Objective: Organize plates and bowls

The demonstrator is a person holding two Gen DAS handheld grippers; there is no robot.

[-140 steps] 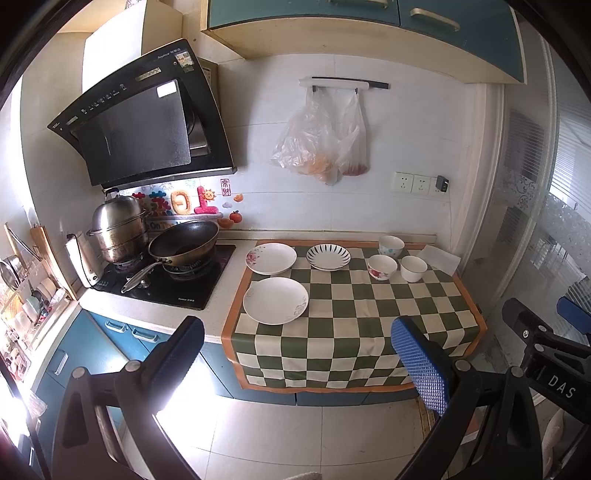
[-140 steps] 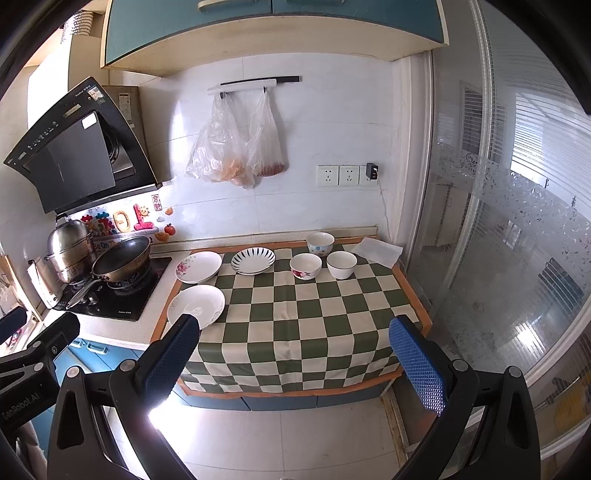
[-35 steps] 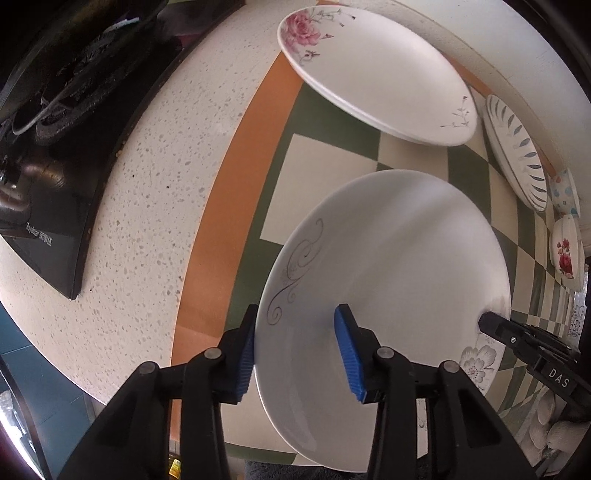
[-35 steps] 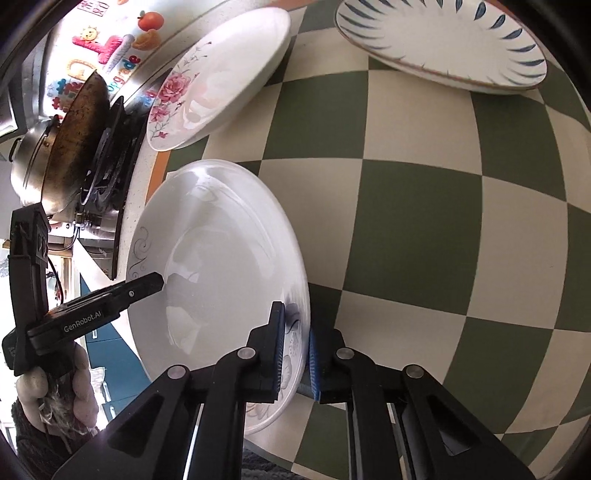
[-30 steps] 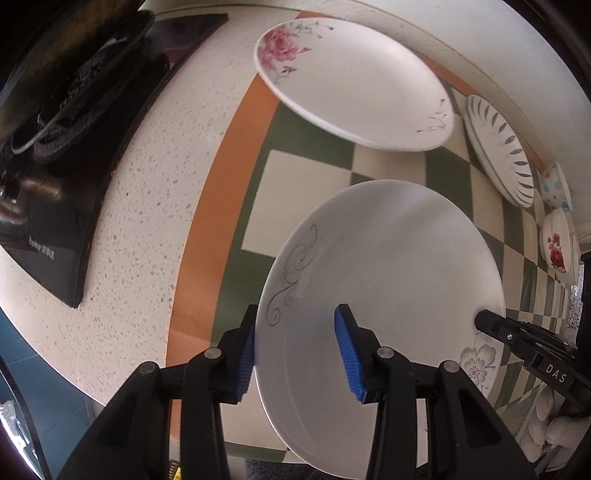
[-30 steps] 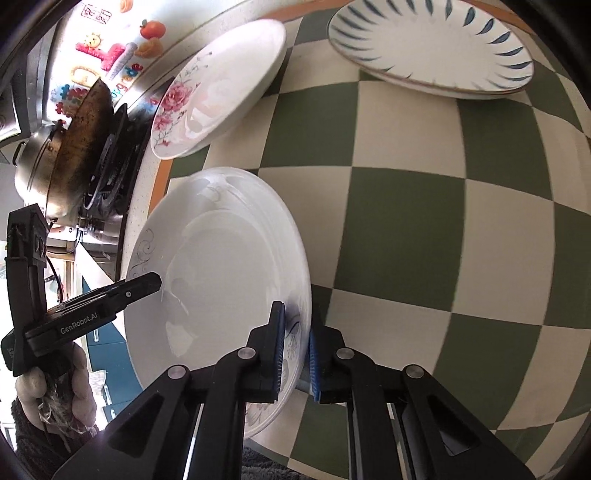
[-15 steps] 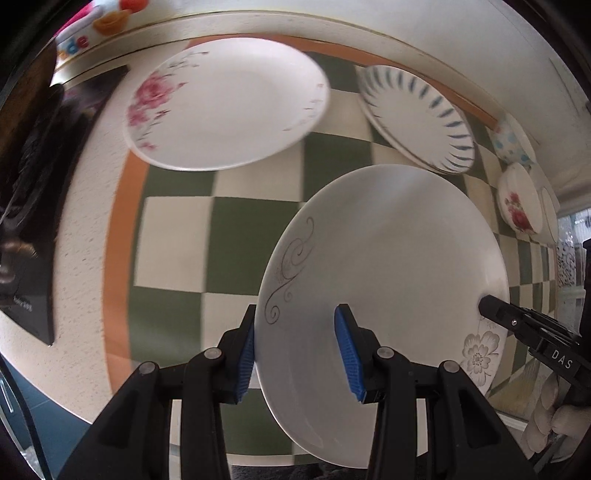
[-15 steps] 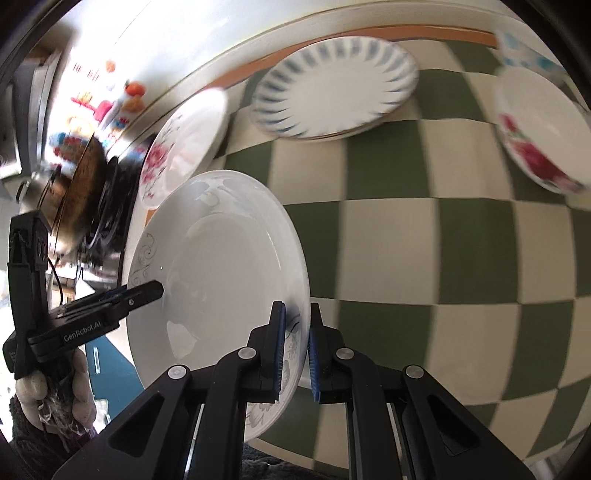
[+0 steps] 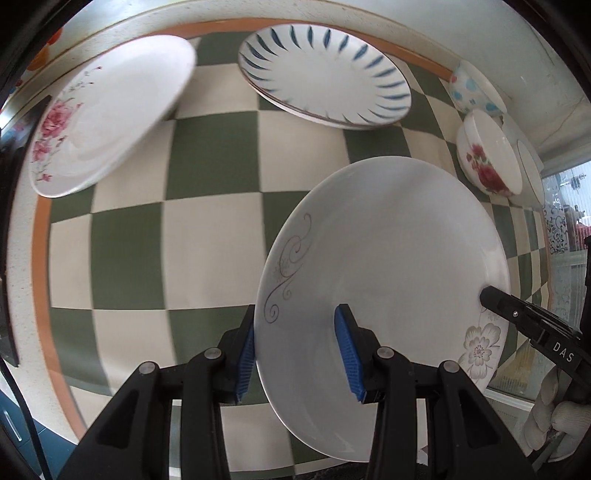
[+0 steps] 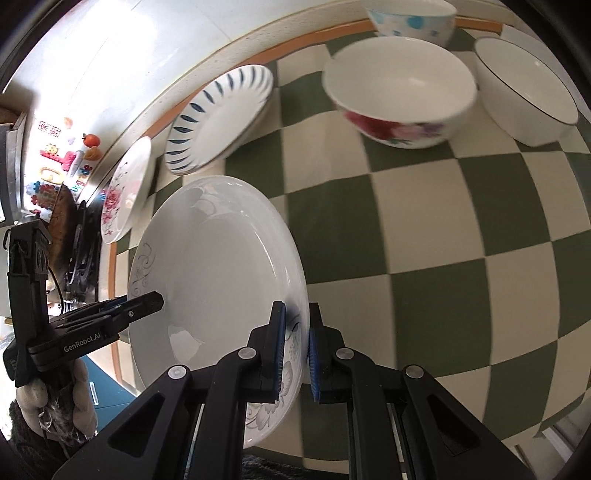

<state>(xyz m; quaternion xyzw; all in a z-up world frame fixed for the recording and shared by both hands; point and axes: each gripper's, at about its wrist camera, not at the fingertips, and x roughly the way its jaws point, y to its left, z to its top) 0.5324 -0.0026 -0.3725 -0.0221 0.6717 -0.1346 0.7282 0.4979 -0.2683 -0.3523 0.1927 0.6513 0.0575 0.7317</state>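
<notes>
Both grippers hold one large white plate (image 9: 384, 258) with a grey swirl and flower pattern, lifted above the checked cloth. My left gripper (image 9: 297, 354) is shut on its near rim. My right gripper (image 10: 293, 339) is shut on the opposite rim of the same plate (image 10: 218, 273). A rose-patterned plate (image 9: 107, 110) lies at the back left. A blue-striped plate (image 9: 325, 74) lies at the back middle. A rose bowl (image 10: 399, 99), a plain white bowl (image 10: 524, 92) and a blue-dotted bowl (image 10: 410, 18) stand at the back right.
The green and white checked cloth (image 9: 155, 229) with an orange border covers the counter. A black stove with a pan (image 10: 74, 229) stands to the left. A glass partition (image 9: 569, 229) is on the right past the counter's end.
The held plate has moved right over the cloth, away from the stove and toward the striped plate and bowls. Both grippers have kept their hold on it.
</notes>
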